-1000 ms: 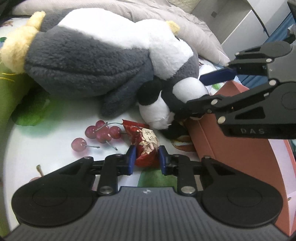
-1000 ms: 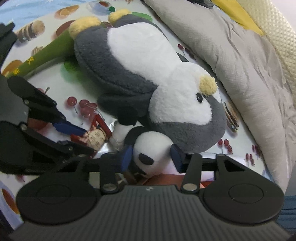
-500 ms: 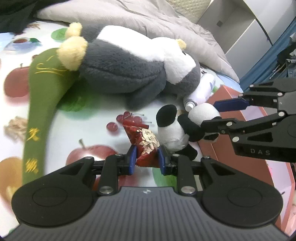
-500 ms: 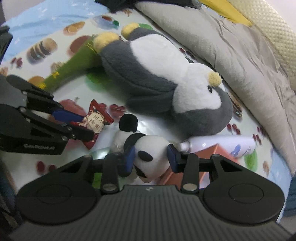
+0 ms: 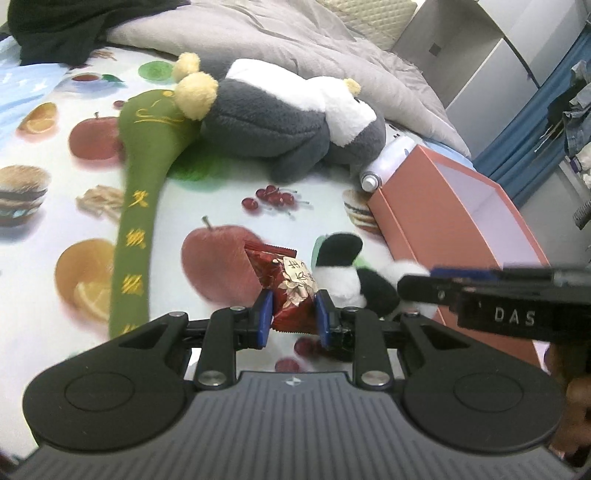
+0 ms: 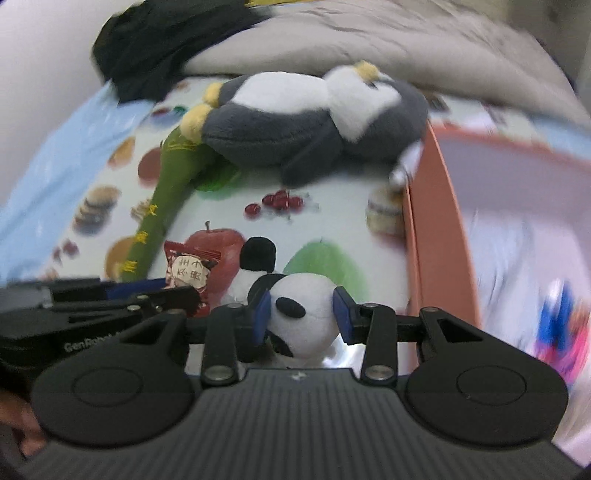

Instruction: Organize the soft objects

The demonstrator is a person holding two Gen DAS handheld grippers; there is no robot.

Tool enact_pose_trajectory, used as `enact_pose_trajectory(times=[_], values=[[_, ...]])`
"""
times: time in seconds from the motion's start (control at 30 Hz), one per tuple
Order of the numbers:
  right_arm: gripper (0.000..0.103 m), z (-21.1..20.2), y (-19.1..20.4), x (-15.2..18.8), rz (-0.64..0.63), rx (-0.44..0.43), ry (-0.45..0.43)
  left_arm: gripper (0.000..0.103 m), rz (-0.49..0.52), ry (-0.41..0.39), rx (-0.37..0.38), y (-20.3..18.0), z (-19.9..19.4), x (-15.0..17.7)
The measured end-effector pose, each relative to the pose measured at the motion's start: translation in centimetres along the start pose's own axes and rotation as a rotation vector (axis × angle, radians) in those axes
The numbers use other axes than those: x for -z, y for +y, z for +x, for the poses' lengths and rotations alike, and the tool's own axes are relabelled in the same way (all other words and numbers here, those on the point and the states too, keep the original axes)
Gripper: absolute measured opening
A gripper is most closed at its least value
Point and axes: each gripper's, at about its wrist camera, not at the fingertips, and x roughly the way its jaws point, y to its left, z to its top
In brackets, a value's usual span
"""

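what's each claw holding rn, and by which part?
Left claw: red snack packet, pinched at its near end. Right claw: small panda plush, gripped across its head.

A bed sheet printed with apples, oranges, burgers and cherries covers the bed. A grey duvet lies bunched along its far side, with a black garment heaped at the far left corner and a quilted cream pillow behind. A white spray bottle lies on the sheet. Beyond the bed stand white cabinets and a blue curtain.
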Motion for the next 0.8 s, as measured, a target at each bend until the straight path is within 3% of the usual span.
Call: enact_pose_trajectory(times=[0.17,0.3,0.37,0.53,0.8], values=[[0.041,-0.3,-0.1,3.7,0.198,-0.038,0.01,0.029,0.004,0.01,-0.009,0.3,-1.3,1.4],[0.044,-0.5,0.2,5.2,0.202,-0.058,0.031,0.029,0.014,0.018,-0.018,0.2,-2.0,2.1],[0.044,-0.7,0.3,5.5,0.172,-0.06,0.041,0.029,0.017,0.021,-0.021,0.1,-2.0,2.3],[0.057,-1.2,0.8,5.6,0.026,-0.041,0.045,0.029,0.022,0.024,-0.027,-0.1,-2.2,2.6],[0.057,-0.5,2.7,5.1,-0.289,-0.055,0.091,0.029,0.039,0.035,-0.036,-0.2,-2.5,3.2]])
